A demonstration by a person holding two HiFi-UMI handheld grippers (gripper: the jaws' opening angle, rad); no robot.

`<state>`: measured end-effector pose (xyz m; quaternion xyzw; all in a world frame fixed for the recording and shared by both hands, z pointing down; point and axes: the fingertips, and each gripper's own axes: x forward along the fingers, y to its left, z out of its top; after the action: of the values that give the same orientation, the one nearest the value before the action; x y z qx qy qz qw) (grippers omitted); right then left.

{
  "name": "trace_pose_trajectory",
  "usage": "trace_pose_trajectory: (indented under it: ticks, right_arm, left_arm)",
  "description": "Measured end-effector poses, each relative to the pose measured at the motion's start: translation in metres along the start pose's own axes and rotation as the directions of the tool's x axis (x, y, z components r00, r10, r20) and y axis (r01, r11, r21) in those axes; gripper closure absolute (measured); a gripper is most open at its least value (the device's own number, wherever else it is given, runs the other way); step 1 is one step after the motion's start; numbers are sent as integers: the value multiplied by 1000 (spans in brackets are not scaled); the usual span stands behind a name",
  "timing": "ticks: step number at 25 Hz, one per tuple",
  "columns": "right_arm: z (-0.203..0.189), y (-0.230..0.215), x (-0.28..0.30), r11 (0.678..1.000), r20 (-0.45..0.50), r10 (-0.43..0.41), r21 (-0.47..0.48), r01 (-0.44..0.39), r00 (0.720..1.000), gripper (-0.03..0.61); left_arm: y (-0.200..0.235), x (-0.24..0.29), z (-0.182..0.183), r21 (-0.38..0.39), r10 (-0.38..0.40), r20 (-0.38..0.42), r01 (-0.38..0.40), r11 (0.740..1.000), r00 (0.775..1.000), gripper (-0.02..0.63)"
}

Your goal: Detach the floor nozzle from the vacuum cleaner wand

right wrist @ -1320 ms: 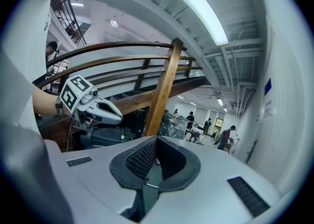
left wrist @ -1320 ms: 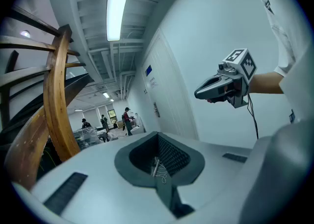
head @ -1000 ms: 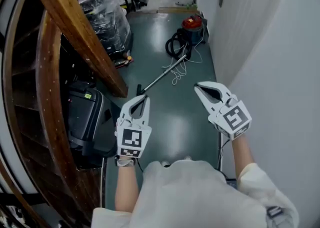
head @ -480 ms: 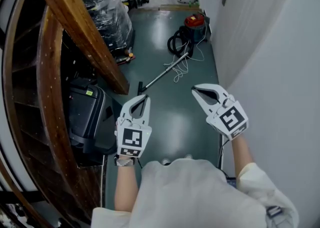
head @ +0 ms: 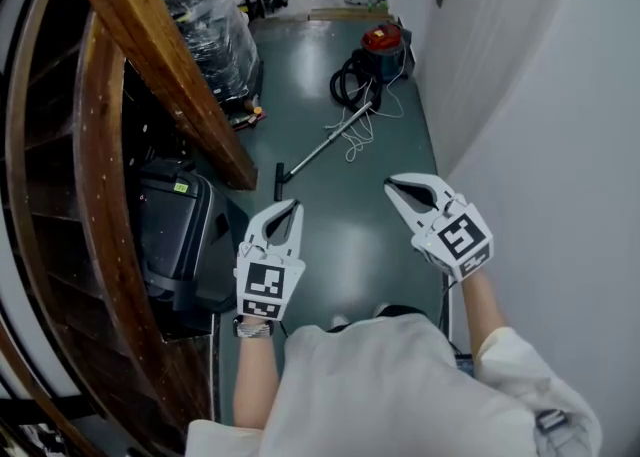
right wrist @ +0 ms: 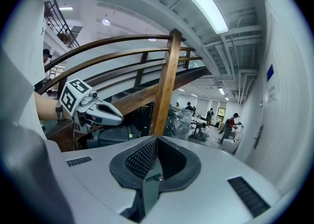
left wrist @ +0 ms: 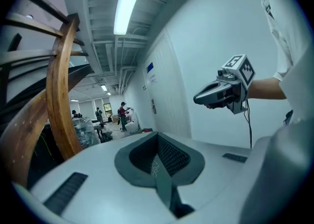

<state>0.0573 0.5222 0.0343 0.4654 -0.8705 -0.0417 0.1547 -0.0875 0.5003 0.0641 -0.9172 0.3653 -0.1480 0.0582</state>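
We have not begun the task: our left gripper (head: 290, 207) and right gripper (head: 392, 186) are both closed and empty, while the floor nozzle (head: 279, 181) lies on the floor (head: 350, 235) ahead, joined to the wand (head: 325, 146).

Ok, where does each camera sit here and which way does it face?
Head view: on the person's head, steeply down the corridor at the vacuum cleaner, wand and floor nozzle; shows both forearms, left tongs, right tongs.
Left gripper view: on the left tongs, facing along their shut jaws down the corridor; shows the right tongs.
Right gripper view: on the right tongs, same heading, jaws shut; shows the left tongs.
Shared: all three show the wooden staircase.
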Motion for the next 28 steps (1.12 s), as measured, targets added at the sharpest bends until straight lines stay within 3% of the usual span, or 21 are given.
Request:
trace_pose_trajectory:
  ticks: [5, 11, 21, 28]
  right_arm:
    - [1, 18, 4, 998, 4, -48, 48, 48, 999, 549]
    - [3, 35, 17, 997, 7, -3, 75, 2, 1000, 549]
    - [-6, 16, 75, 995, 30, 29, 94, -32, 999, 549]
    - [-11, -42, 137, 993, 47, 96, 61, -99, 994, 549]
  left_arm:
    - [11, -15, -17, -55, -20, 13, 20, 998, 1000, 615]
    - [32, -25, -20, -170, 29, 79, -15, 985, 996, 615]
    - [67, 6, -41, -116, 36, 2, -36, 993, 999, 615]
    - [98, 75, -32, -80, 55, -10, -55, 995, 998, 615]
